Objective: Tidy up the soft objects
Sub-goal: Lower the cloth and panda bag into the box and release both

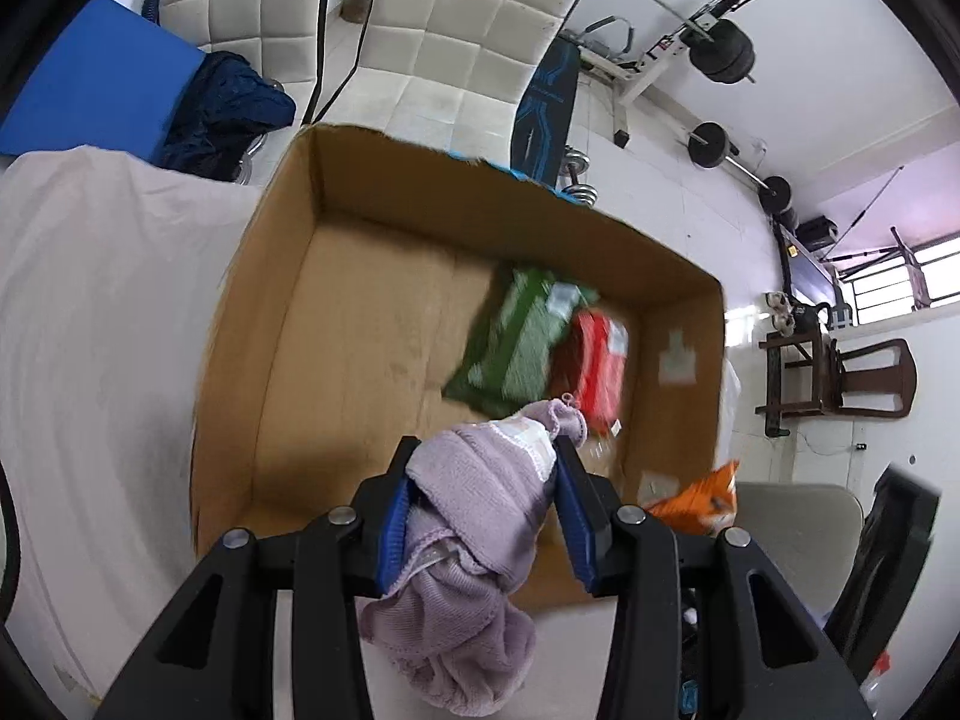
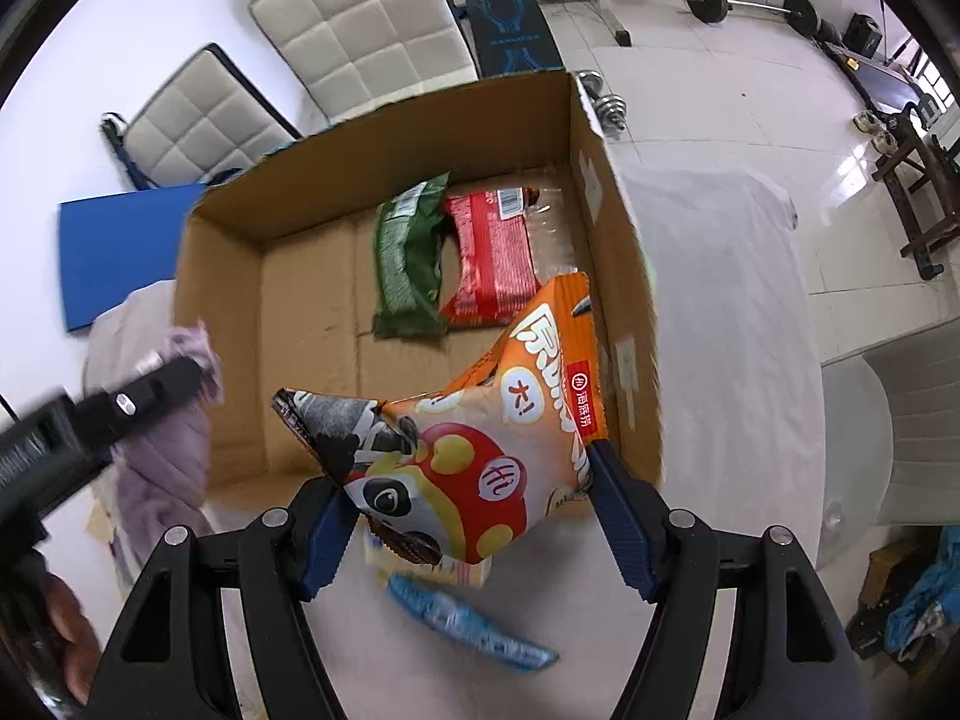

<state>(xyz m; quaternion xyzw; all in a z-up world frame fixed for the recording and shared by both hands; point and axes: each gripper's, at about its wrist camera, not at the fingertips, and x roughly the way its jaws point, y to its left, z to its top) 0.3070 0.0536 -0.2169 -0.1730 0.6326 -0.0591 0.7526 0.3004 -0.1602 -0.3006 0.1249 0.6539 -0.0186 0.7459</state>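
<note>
My left gripper (image 1: 483, 468) is shut on a lilac knitted cloth (image 1: 474, 546) and holds it over the near edge of an open cardboard box (image 1: 270, 324). A green packet (image 1: 516, 342) and a red packet (image 1: 597, 360) lie on the box floor at the right. My right gripper (image 2: 465, 480) is shut on an orange snack bag (image 2: 480, 456) and holds it above the box's near right corner (image 2: 624, 324). The green packet (image 2: 411, 264) and the red packet (image 2: 495, 258) show there too. The left gripper with the cloth (image 2: 174, 420) shows at the left.
The box stands on a table with a white cloth (image 1: 90, 330). A blue wrapped packet (image 2: 468, 624) lies on the table below my right gripper. White padded chairs (image 2: 366, 18), a blue board (image 2: 114, 252) and weight equipment (image 2: 750, 0) stand beyond the table.
</note>
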